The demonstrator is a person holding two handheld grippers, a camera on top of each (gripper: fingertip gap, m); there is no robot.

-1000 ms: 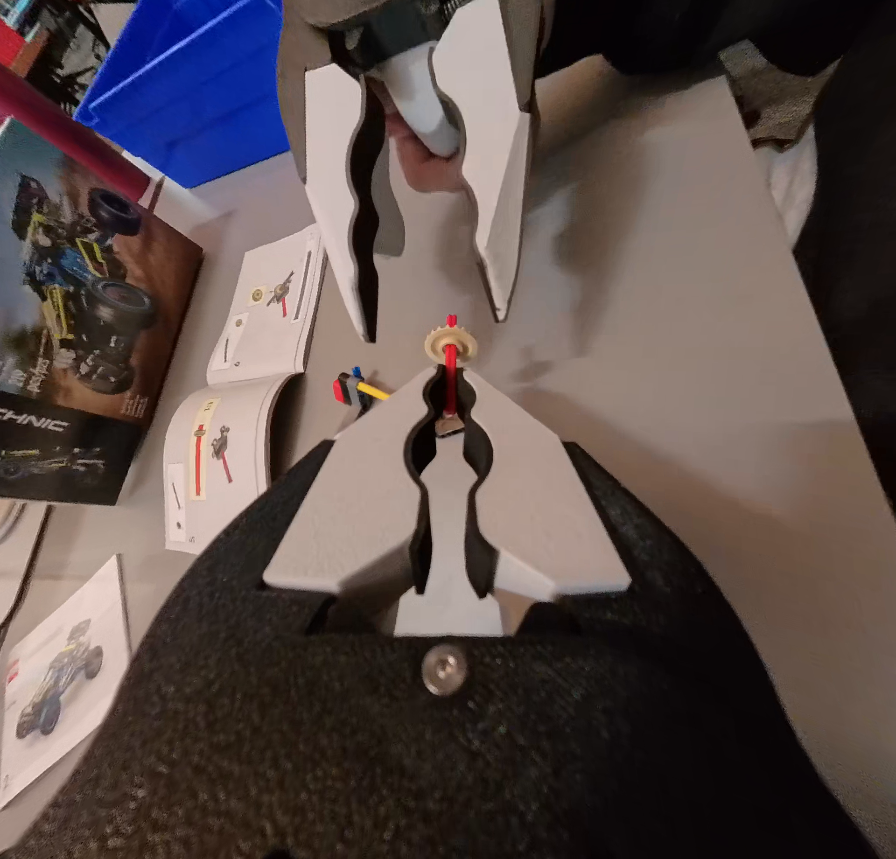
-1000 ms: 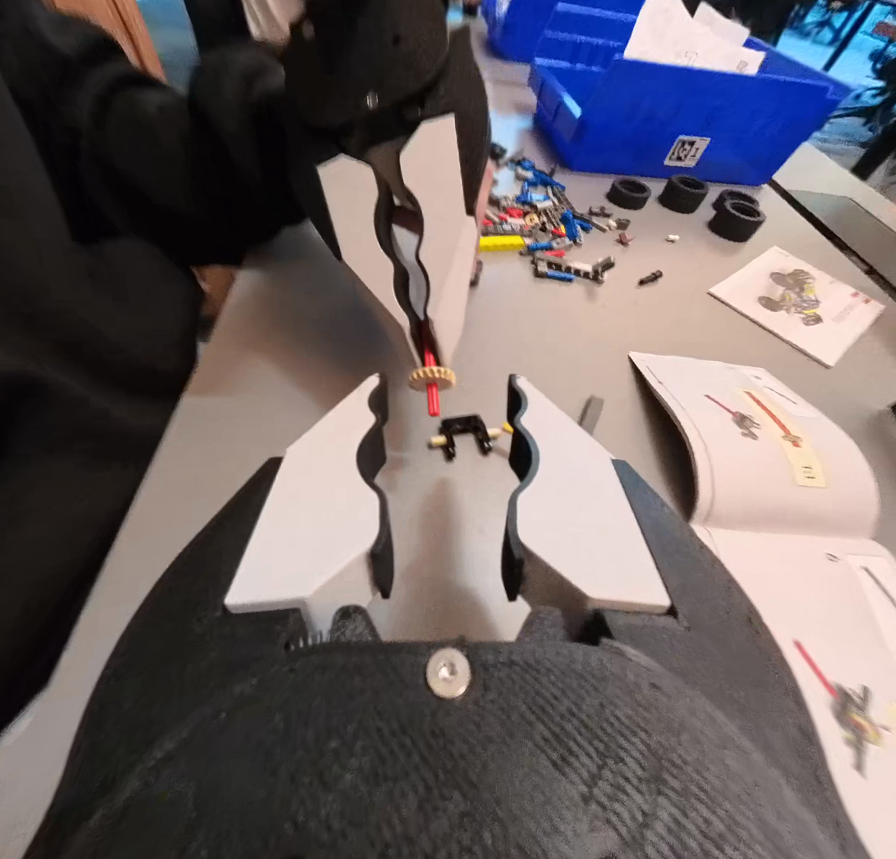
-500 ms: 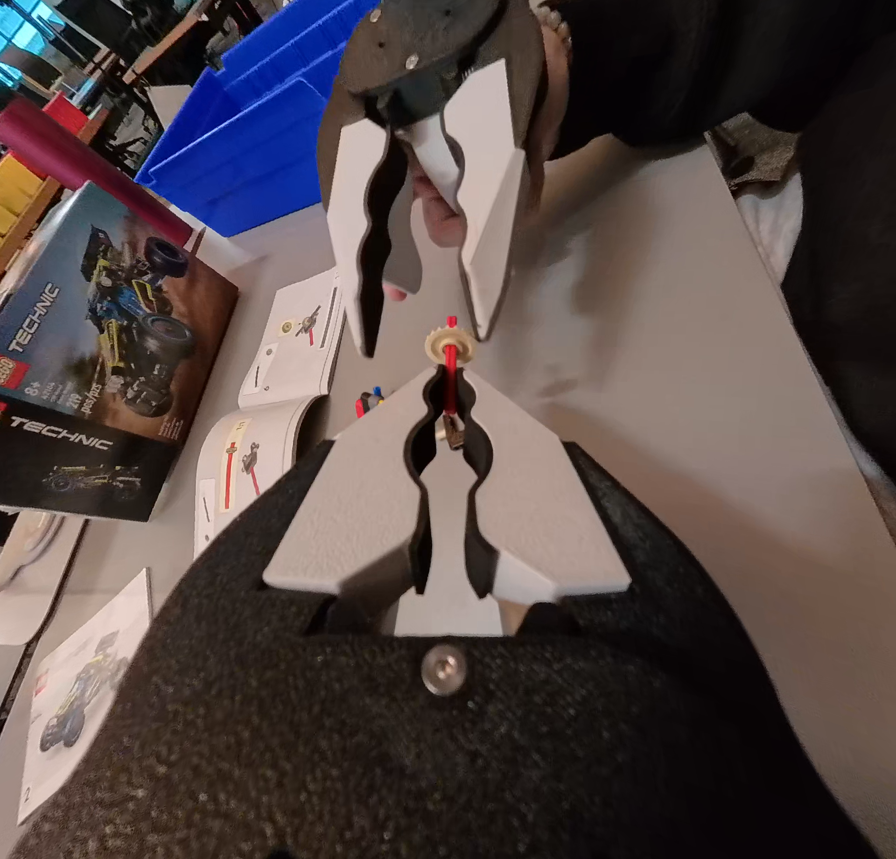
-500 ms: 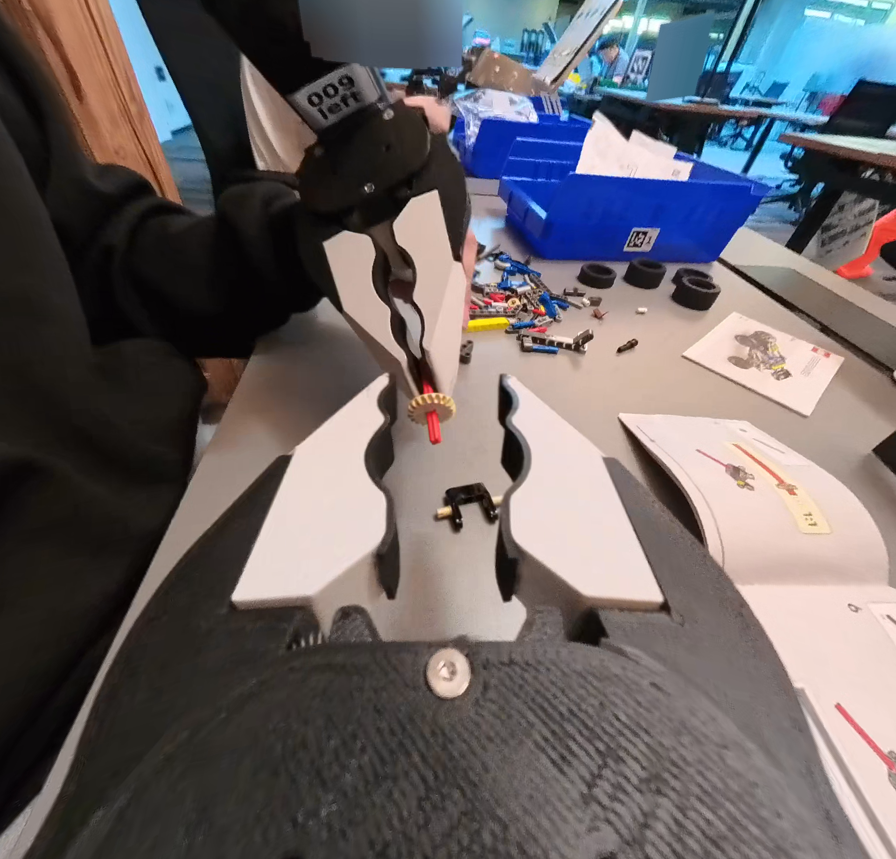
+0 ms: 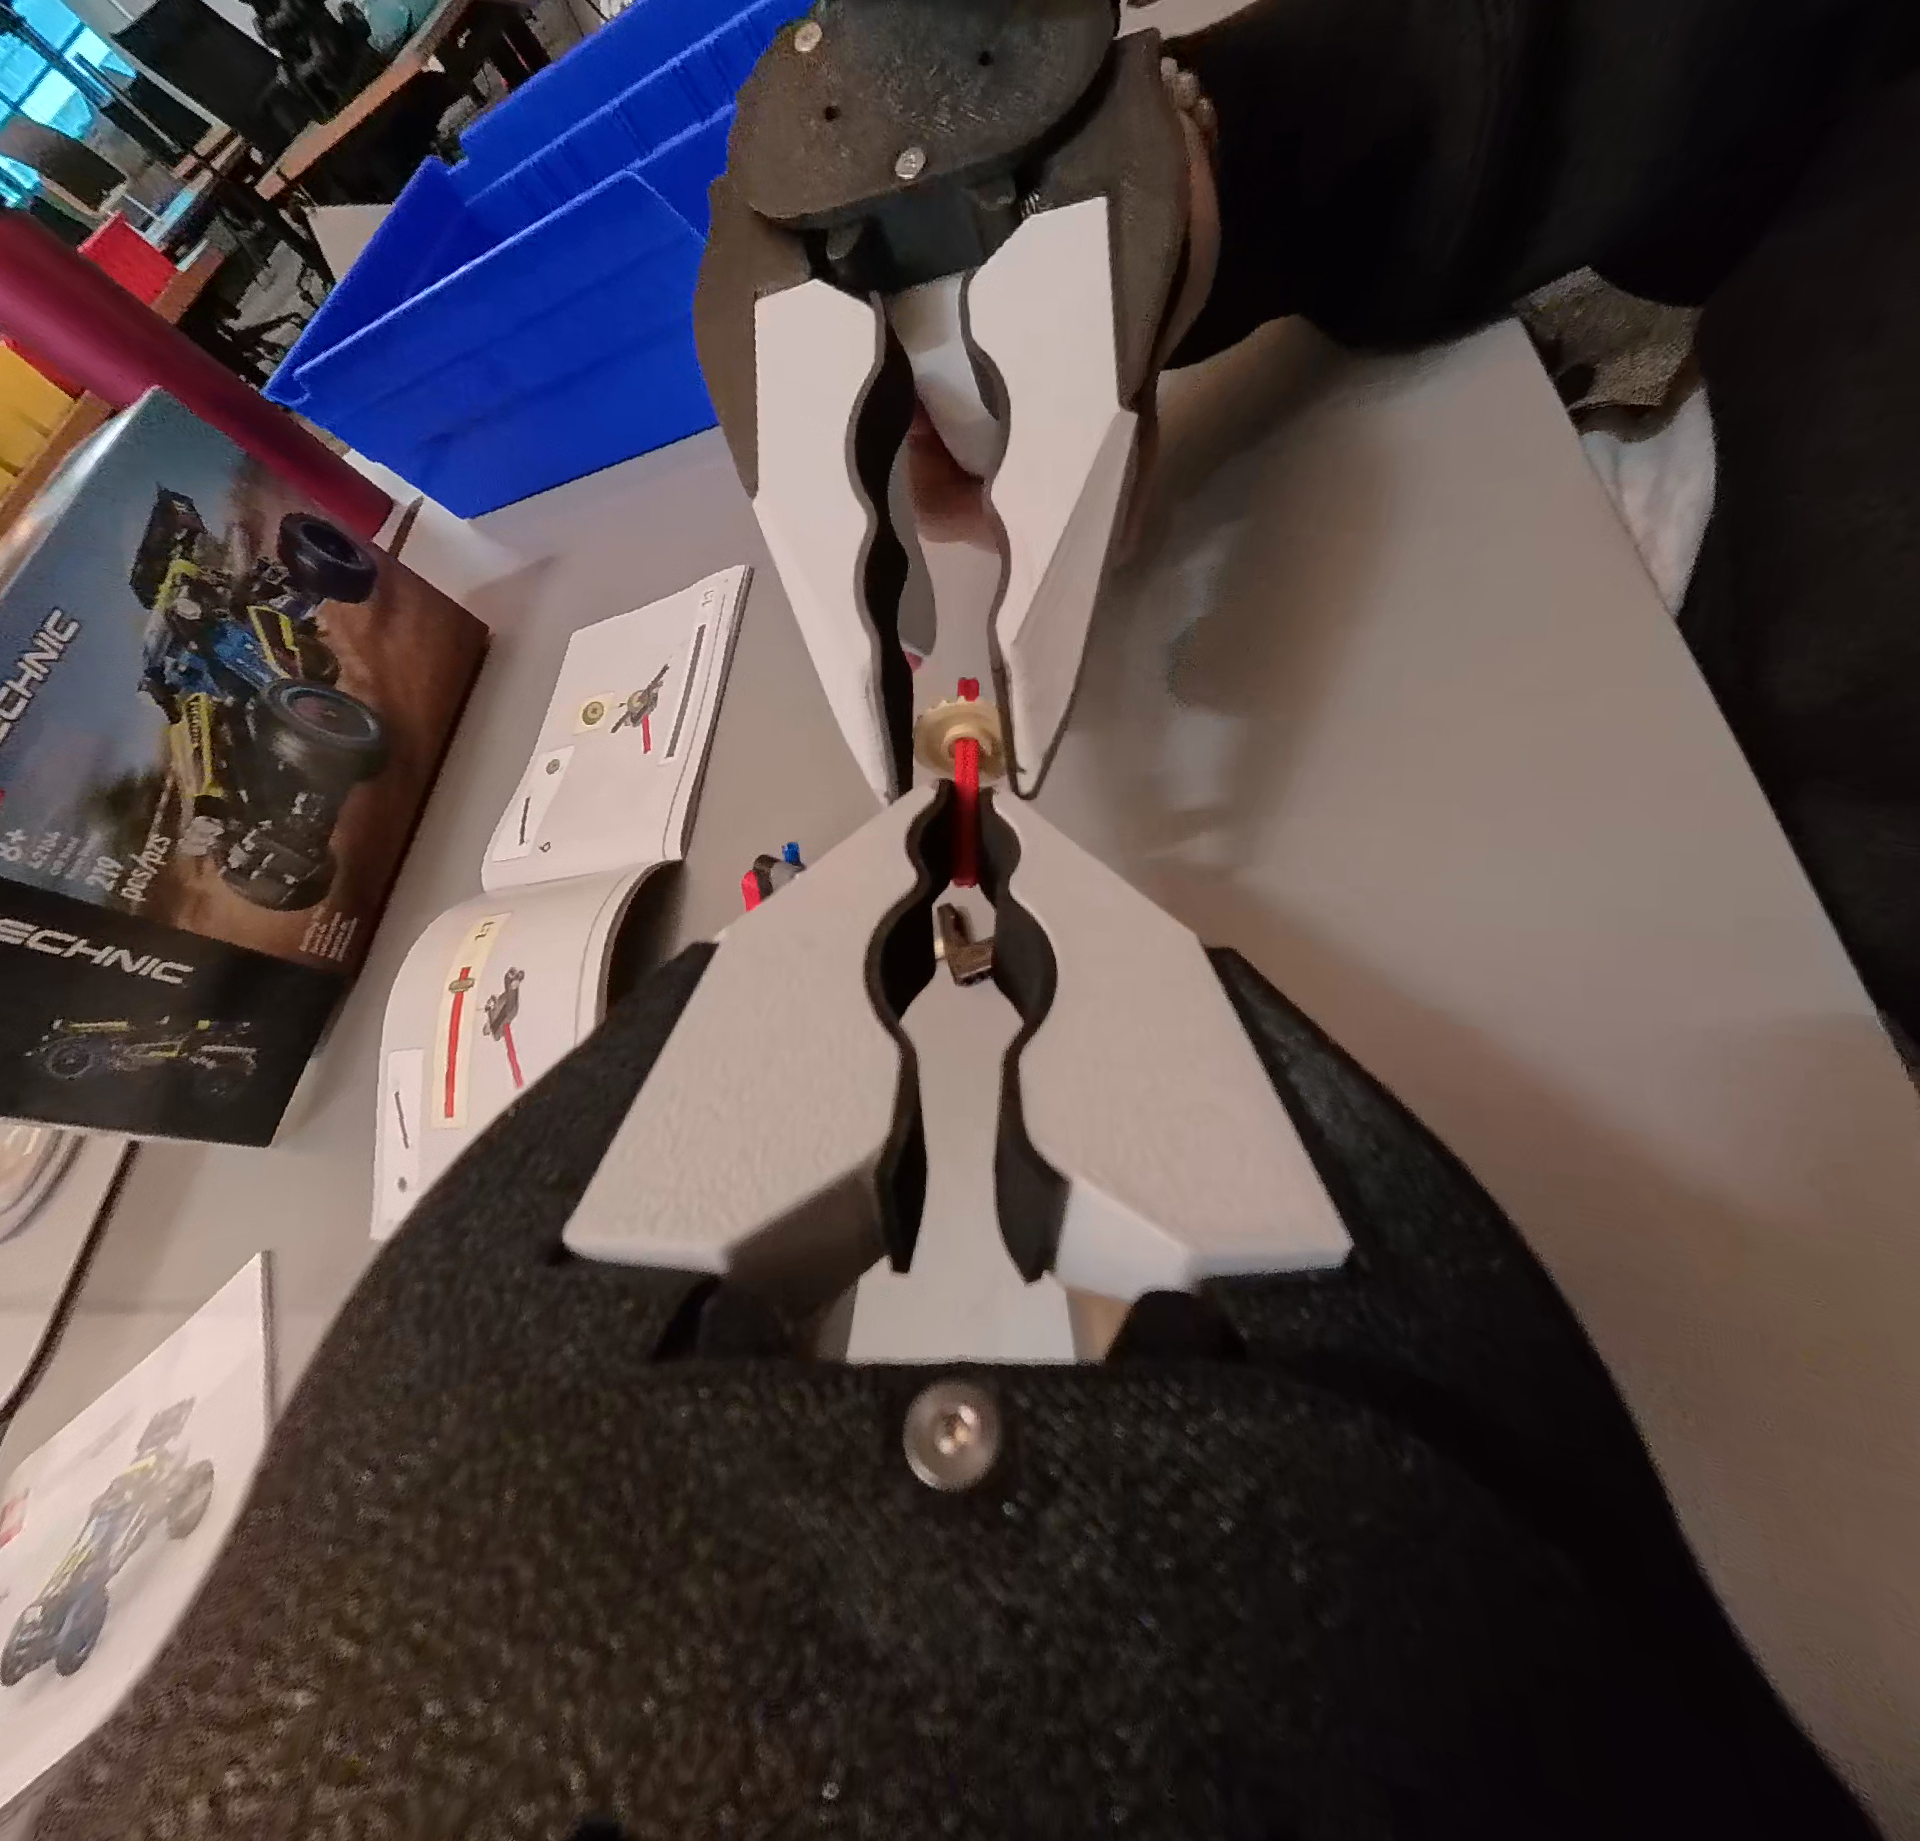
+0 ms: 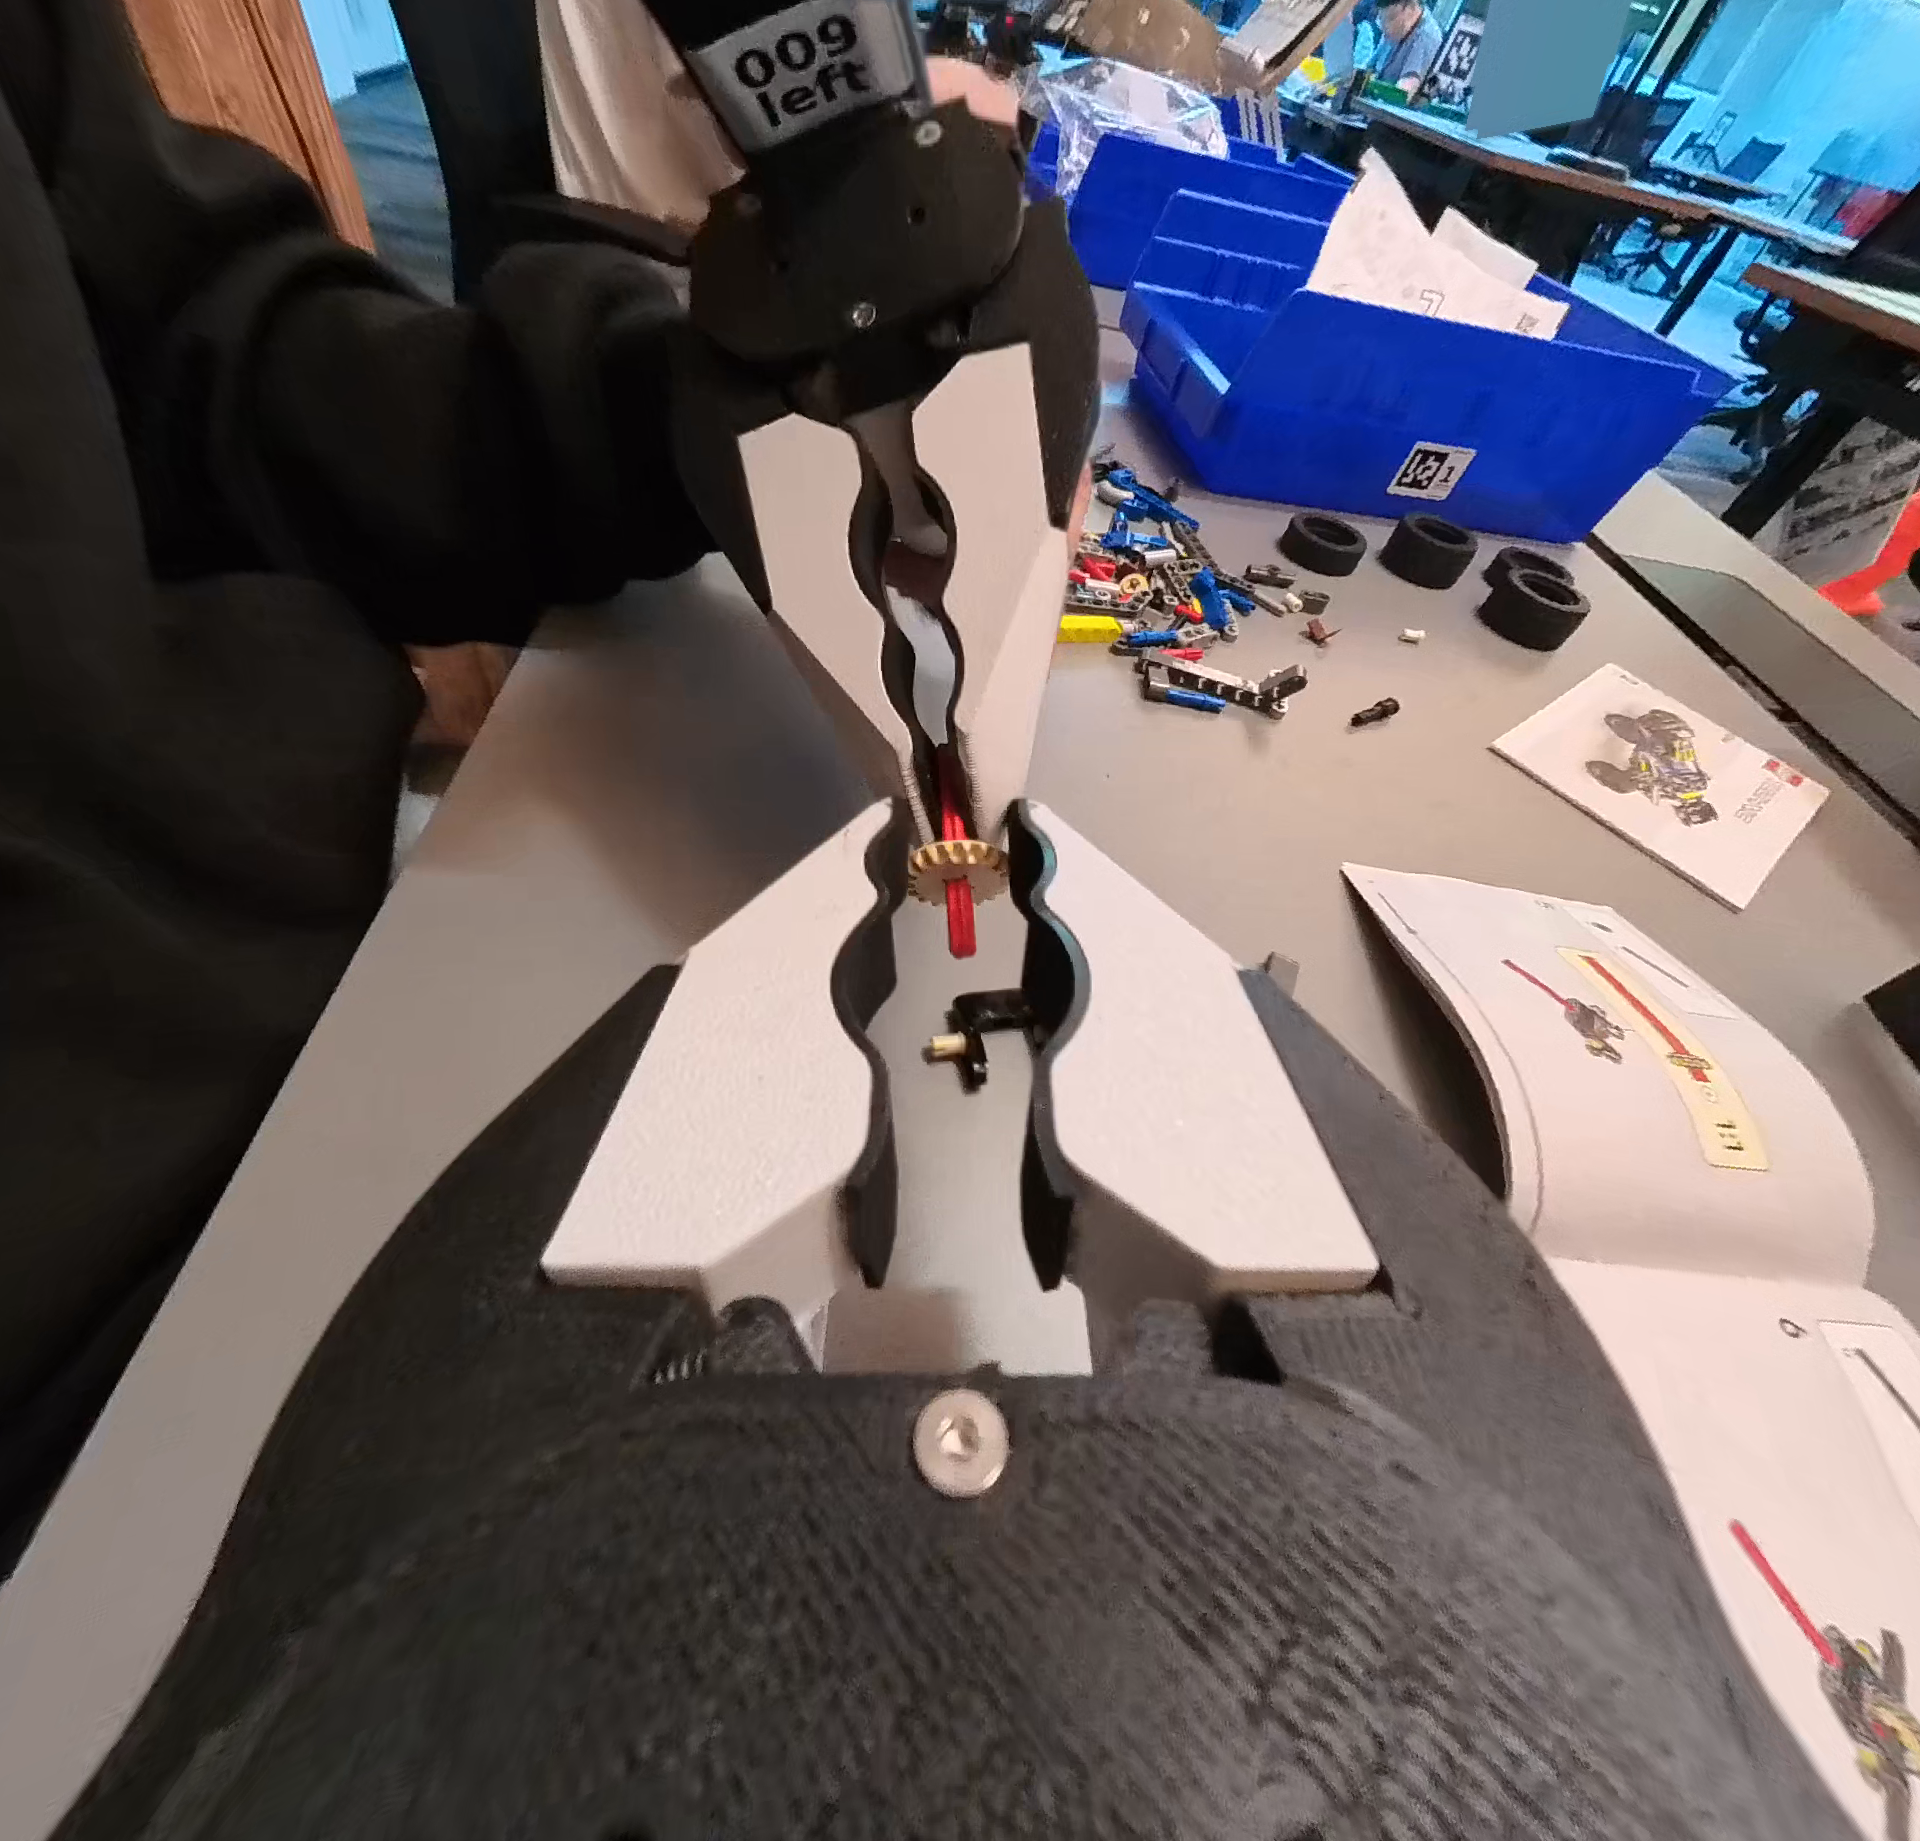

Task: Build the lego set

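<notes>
My left gripper (image 5: 961, 804) is shut on a red axle (image 5: 964, 825) with a tan gear (image 5: 958, 742) near its free end, held above the grey table (image 5: 1403, 856). My right gripper (image 6: 956, 820) faces it tip to tip. Its fingers are narrowly open on either side of the gear (image 6: 948, 861), the left pad about touching it and a small gap at the right. The axle's end (image 6: 961, 918) pokes in between them. In the right wrist view the left gripper (image 6: 945, 783) comes down from above. A black connector with a tan pin (image 6: 977, 1038) lies on the table below.
An open instruction booklet (image 6: 1621, 1064) lies to the right, with a leaflet (image 6: 1662, 783) beyond it. A pile of loose parts (image 6: 1174, 586), black tyres (image 6: 1434, 550) and blue bins (image 6: 1403, 378) are farther back. The set's box (image 5: 208, 731) stands at the left. My left and right fingertips are right by each other.
My right gripper has moved in toward the left one and narrowed its fingers around the gear. The left gripper keeps its hold on the axle.
</notes>
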